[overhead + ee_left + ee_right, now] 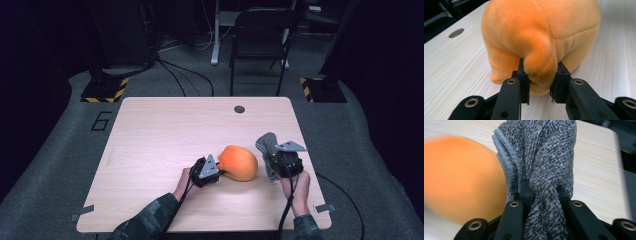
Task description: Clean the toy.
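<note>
An orange plush toy lies on the wooden table, right of centre near the front. My left gripper is at the toy's left side, shut on a small protruding lobe of the orange plush toy; its pads press the lobe from both sides. My right gripper is just right of the toy, shut on a bunched grey terry cloth that stands up out of the jaws. In the right gripper view the grey cloth is squeezed between the pads, with the orange toy blurred at left.
A round cable hole sits near the table's far edge. Behind the table stand a dark chair and yellow-black striped stand bases. Cables trail over the floor and off the table's front edge.
</note>
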A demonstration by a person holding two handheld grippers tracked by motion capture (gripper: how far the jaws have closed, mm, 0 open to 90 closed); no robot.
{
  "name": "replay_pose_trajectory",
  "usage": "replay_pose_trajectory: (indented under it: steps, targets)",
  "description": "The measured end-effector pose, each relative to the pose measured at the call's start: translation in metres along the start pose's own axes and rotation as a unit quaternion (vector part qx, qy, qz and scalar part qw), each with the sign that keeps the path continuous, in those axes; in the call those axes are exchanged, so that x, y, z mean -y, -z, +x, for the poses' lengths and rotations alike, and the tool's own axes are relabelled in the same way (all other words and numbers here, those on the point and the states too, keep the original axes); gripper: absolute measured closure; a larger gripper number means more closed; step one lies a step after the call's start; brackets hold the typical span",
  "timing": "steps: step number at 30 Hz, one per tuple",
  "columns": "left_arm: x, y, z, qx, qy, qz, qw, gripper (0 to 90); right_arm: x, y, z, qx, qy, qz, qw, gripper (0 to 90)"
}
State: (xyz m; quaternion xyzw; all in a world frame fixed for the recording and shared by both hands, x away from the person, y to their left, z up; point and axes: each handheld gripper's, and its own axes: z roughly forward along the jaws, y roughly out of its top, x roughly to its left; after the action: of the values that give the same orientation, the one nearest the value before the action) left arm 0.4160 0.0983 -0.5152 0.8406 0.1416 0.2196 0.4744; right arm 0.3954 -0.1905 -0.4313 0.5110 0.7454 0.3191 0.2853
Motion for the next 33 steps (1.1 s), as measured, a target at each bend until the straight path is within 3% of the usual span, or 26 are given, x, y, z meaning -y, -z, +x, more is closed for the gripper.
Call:
replay_pose_trajectory:
  steps: [1,4,14,17,18,21,22,24,25,26,27,33]
  targets:
    - [0.0,0.0,-0.001,-0.004,-0.007,-0.001,1.0,75.5,0.01,-0.004,-0.015,0.009,-0.02,0.017,0.9996,74.9]
    - [0.001,0.0,-0.003,-0.007,-0.007,-0.005,0.9999,77.5,0.018,-0.012,-0.024,0.013,-0.043,0.035,0.9984,74.8]
    - [-0.002,0.005,-0.003,-0.02,0.007,-0.038,0.9991,80.7,0.021,-0.019,-0.027,0.011,-0.043,0.042,0.9981,74.5]
    - [-0.01,0.012,-0.001,-0.014,0.034,-0.056,0.9978,80.9,0.021,-0.019,-0.029,0.014,-0.047,0.041,0.9979,74.5]
    - [-0.01,0.012,-0.001,-0.014,0.034,-0.056,0.9978,80.9,0.021,-0.019,-0.029,0.014,-0.047,0.041,0.9979,74.5]
    - [-0.025,0.026,0.001,-0.003,0.074,-0.077,0.9943,80.8,0.021,-0.018,-0.03,0.016,-0.047,0.039,0.998,74.4]
    - [-0.025,0.026,0.001,-0.003,0.074,-0.077,0.9943,80.7,0.021,-0.018,-0.03,0.016,-0.047,0.039,0.998,74.4]
    - [-0.033,0.033,0.001,0.003,0.1,-0.082,0.9916,80.7,0.021,-0.017,-0.03,0.018,-0.049,0.036,0.998,74.5]
    - [-0.038,0.039,0.003,0.013,0.129,-0.085,0.9879,80.6,0.02,-0.016,-0.03,0.017,-0.048,0.036,0.9981,74.5]
    - [-0.038,0.039,0.003,0.013,0.129,-0.085,0.9879,80.6,0.02,-0.016,-0.03,0.017,-0.048,0.036,0.9981,74.5]
    - [-0.042,0.043,0.005,0.02,0.156,-0.085,0.9839,80.5,0.019,-0.015,-0.029,0.017,-0.049,0.038,0.998,74.5]
    - [-0.046,0.049,0.009,0.047,0.239,-0.061,0.9681,80.3,0.018,-0.015,-0.027,0.017,-0.045,0.036,0.9982,74.5]
